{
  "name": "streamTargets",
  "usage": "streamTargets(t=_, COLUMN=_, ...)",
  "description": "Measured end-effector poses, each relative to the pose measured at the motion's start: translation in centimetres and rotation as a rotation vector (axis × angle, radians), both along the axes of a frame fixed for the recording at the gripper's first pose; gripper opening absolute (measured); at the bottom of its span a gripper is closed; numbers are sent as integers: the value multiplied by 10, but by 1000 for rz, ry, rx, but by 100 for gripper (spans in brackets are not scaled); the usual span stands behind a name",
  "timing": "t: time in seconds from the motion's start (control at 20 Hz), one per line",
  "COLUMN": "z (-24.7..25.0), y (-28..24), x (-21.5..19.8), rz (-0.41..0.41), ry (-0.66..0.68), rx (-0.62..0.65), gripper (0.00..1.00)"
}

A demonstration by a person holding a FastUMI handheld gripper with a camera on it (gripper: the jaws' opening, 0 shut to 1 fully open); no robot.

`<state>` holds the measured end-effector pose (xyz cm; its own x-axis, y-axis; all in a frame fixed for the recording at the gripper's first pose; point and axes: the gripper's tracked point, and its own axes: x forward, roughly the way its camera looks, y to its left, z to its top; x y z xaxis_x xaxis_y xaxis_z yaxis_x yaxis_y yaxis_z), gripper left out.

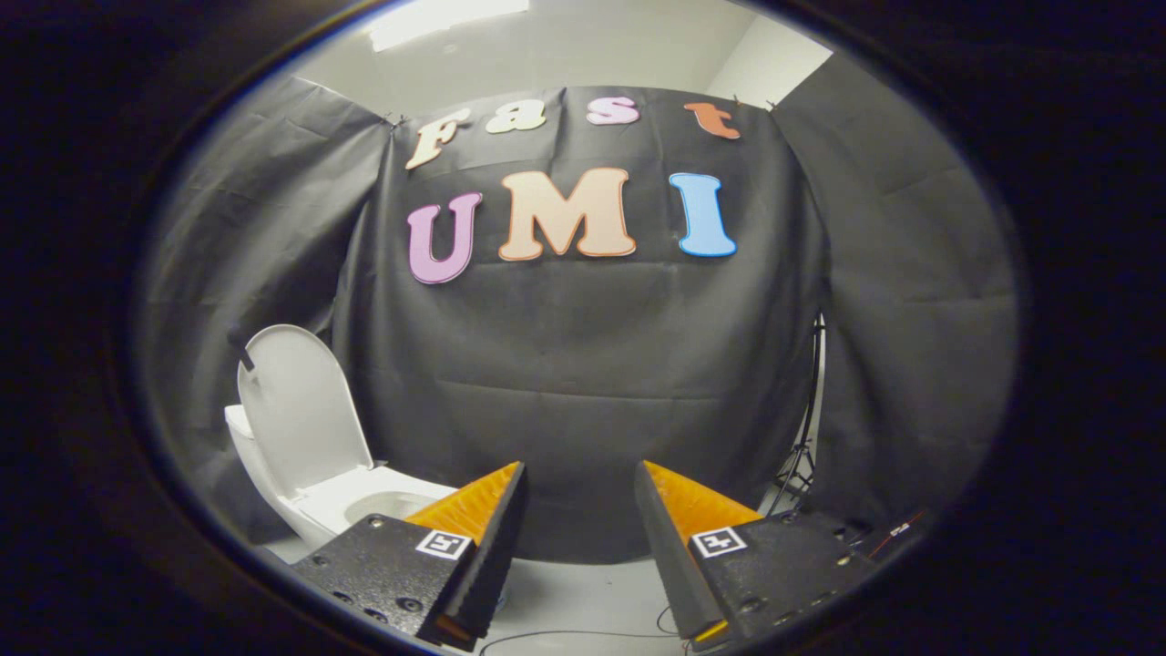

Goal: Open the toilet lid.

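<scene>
Black cloth drapes the booth wall [583, 364] ahead of you. Your gripper [579, 478] hangs released, grasping nothing; the toilet [319, 497] stands beyond the left finger, its lid [301, 405] upright.

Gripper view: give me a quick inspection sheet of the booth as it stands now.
Surface: pale floor, bare ahead of the fingers.
Job's things: white ceramic toilet; its white plastic lid stands raised, bowl open.
Clutter: nothing seen.
Grippers: gripper open, fingers apart, holding nothing, toilet beyond and left of them.
Cables: thin dark cable on the floor by the fingers.
Surroundings: black cloth wall; dark tripod stand at its right.
</scene>
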<state>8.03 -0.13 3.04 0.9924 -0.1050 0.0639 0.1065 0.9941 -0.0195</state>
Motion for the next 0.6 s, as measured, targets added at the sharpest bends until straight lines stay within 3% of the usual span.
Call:
streamTargets(t=0.3, z=-23, y=-12, x=-13, rz=-36, ry=75, rx=-7, gripper=73)
streamTargets(t=0.6, z=-24, y=0, x=-16, rz=26, ry=79, rx=-1, gripper=74)
